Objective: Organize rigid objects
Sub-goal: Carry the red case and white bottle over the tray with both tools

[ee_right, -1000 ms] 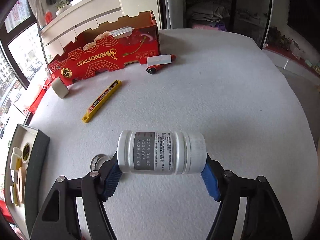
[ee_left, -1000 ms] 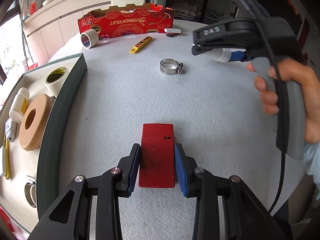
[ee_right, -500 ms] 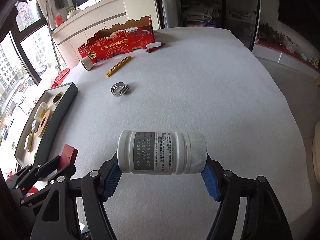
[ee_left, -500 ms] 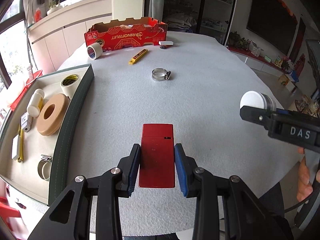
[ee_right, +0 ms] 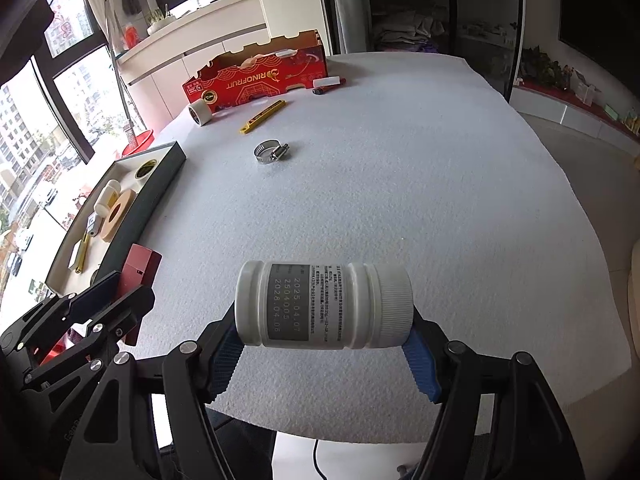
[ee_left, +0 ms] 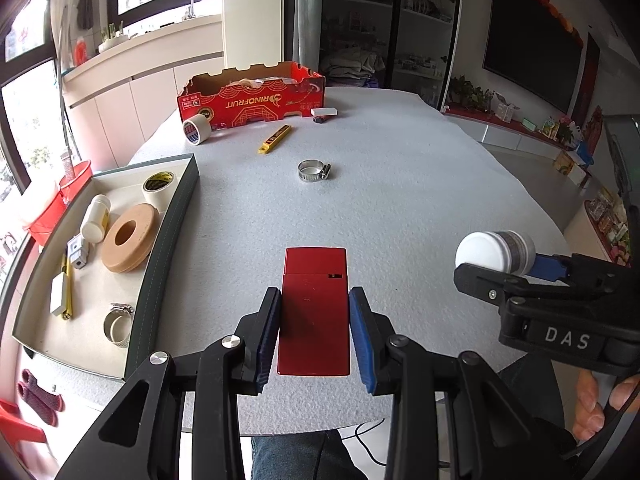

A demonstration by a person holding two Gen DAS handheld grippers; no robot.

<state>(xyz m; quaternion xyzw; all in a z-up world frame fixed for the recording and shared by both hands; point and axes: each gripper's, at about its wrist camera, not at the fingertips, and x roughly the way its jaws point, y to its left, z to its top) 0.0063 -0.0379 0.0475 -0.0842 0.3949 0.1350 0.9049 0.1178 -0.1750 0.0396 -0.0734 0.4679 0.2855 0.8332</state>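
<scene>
My left gripper (ee_left: 314, 332) is shut on a flat red box (ee_left: 314, 308), held above the near edge of the white table. My right gripper (ee_right: 324, 344) is shut on a white pill bottle (ee_right: 324, 308) lying sideways between its blue pads; the left wrist view shows that bottle (ee_left: 494, 250) at the right, cap end toward me. The dark-rimmed tray (ee_left: 160, 248) at the left holds a tan foam ring (ee_left: 126, 238), a tape roll (ee_left: 159, 186), a small white bottle (ee_left: 95, 218) and a hose clamp (ee_left: 118, 324). The left gripper (ee_right: 96, 300) appears at the lower left of the right wrist view.
On the table lie a metal hose clamp (ee_left: 314, 171), a yellow utility knife (ee_left: 275, 139), a tape roll (ee_left: 196, 129), a red lighter with a white block (ee_left: 325, 114) and a red cardboard box (ee_left: 252, 98). A hand (ee_left: 600, 404) grips the right tool.
Both grippers have pulled back and risen from the table with their objects still held. The right gripper has swung from the upper right of the left wrist view down to its lower right.
</scene>
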